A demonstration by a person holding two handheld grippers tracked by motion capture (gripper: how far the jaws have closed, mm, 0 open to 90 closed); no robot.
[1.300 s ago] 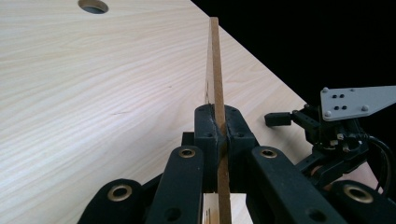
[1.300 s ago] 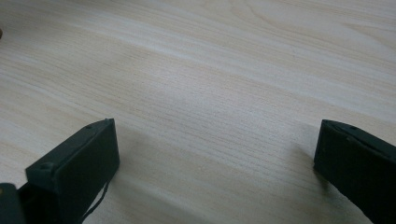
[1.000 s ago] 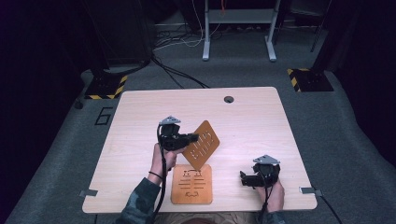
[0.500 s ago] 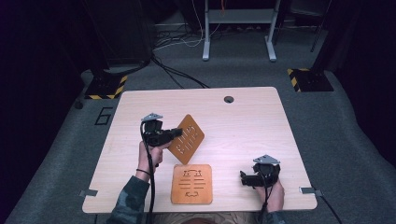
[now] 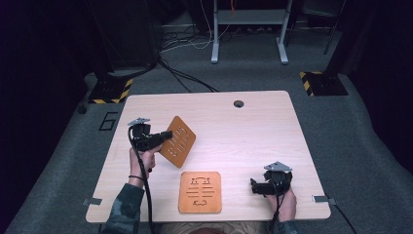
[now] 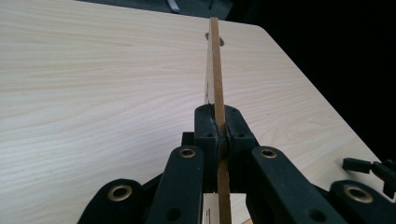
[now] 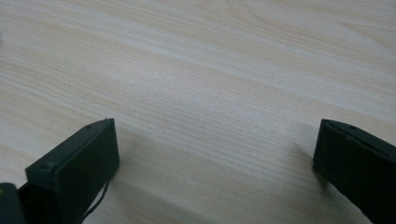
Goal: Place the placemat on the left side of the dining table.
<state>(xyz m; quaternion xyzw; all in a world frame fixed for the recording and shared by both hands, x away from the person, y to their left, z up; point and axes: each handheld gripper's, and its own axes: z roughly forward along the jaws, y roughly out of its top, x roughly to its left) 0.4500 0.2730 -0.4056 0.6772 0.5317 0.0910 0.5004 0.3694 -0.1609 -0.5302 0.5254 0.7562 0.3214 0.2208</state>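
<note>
Left gripper [image 5: 165, 136] clamped on tilted brown board [image 5: 179, 141] — above table [image 5: 234, 126].

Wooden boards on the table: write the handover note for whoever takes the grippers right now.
Left gripper: shut on the edge of one slotted board, held tilted above the table, left of middle.
Right gripper: open, holding nothing, low at the near right edge.
Second board lies flat at the near edge, apart from both grippers.
Done: one board lifted.
Left: likely to set it down, then handle the flat one.
</note>
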